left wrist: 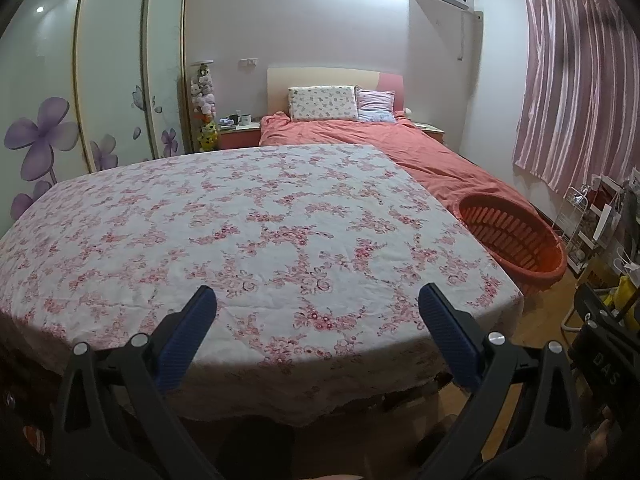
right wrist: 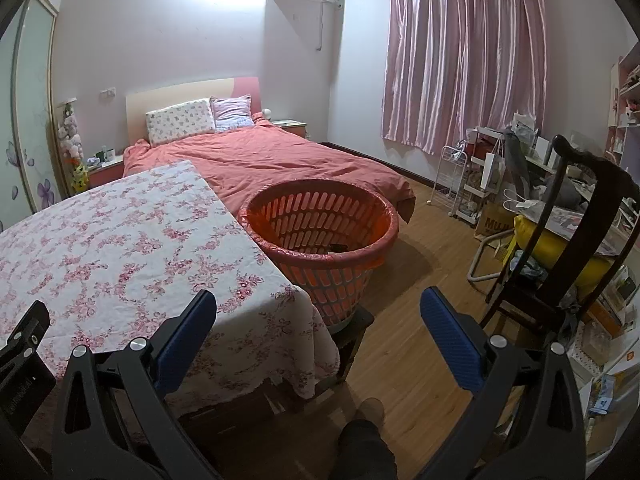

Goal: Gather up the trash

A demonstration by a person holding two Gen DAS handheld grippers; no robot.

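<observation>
A table under a pink floral cloth [left wrist: 240,220] fills the left wrist view and shows at the left of the right wrist view [right wrist: 100,248]. An orange slatted basket [right wrist: 328,284] stands on a dark stool against the table's right side and appears at the right edge of the left wrist view [left wrist: 500,228]. A small dark item [right wrist: 338,247] lies inside it. No loose trash shows on the cloth. My left gripper [left wrist: 318,296] hovers open over the table's near edge. My right gripper [right wrist: 319,300] is open near the table's right corner, short of the basket.
A bed with a salmon cover [right wrist: 260,156] lies behind the table. A dark wooden chair [right wrist: 576,208], a white rack [right wrist: 452,184] and piled bags crowd the right side. Wood floor [right wrist: 420,320] runs between the basket and the chair. A person's leg [right wrist: 368,440] is below.
</observation>
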